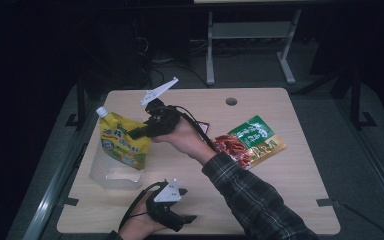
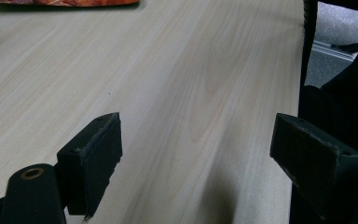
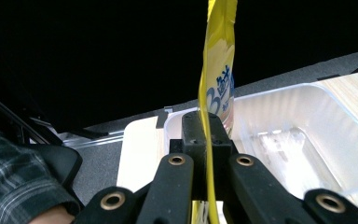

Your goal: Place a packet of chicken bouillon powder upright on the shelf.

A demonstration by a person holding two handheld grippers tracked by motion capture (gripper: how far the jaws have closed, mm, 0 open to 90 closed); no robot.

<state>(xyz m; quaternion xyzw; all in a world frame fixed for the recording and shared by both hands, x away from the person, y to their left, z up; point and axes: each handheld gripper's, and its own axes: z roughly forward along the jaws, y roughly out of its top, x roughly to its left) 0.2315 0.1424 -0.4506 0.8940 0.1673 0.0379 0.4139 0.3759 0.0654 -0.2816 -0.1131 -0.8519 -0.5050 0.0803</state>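
A: Where is your right gripper now?

B: It is over the left part of the table, with your arm crossing in from the lower right. Its jaws are pressed together on the edge of the yellow pouch, pinching the thin film between the pads. In the right gripper view the yellow pouch stands up as a narrow strip out of the right gripper, edge-on to the camera.

A: And the pouch itself?

B: You hold it upright, its white cap up at the top left, with its lower end down in the clear plastic tub. The tub sits close to the table's left edge, so there is little margin on that side. The right gripper view shows the tub open and wide beyond the pouch, with bare floor of the tub to the far side.

A: What about your left hand?

B: Your left gripper rests low at the near edge of the table, well apart from the tub. Its jaws are spread wide with only bare wood between them in the left gripper view.

A: Anything else close by?

B: The red and green snack packets lie to the right of your forearm, apart from it. The near right stretch of the table is open wood.
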